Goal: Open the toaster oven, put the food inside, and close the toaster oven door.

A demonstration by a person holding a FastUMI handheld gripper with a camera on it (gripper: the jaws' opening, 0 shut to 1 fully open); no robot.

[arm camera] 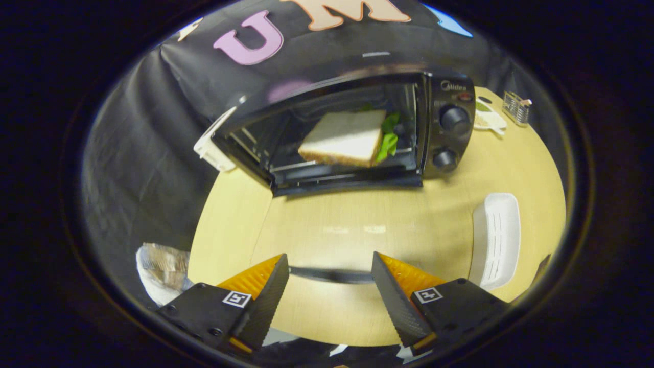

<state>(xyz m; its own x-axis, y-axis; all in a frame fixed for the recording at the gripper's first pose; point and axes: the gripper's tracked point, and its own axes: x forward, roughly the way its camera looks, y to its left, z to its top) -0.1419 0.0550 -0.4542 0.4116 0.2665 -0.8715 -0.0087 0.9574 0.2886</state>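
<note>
my claw (330,283) hangs low over the counter (357,230), its two fingers spread wide apart with nothing gripped. a dark bar (331,275) runs across the gap between the fingertips, and i cannot tell whether it is part of the claw or a shadow on the wood. the counter is round and pale yellow wood, with bare surface just ahead of my fingers. beyond that bare stretch, well apart from the claw, stands the black toaster oven (352,130), turned at a slight angle. its door (350,184) is down and open, lying flat toward me along the front of the oven. inside, on the rack, sits the food: a sandwich (345,138) with a slice of white bread on top and green lettuce (388,138) poking out on the side nearest the controls. two round knobs (453,120) sit one above the other on the oven's panel, on the right. to the right of my fingers, near the counter's rim, lies a white slotted tray (494,240). farther back, past the oven's knob side, are a small white plate-like item (489,121) and a small wire basket (515,107). a white object (212,145) peeks from behind the oven's left side. off the counter, beside my left finger, lies a crumpled white bag (161,273).
</note>
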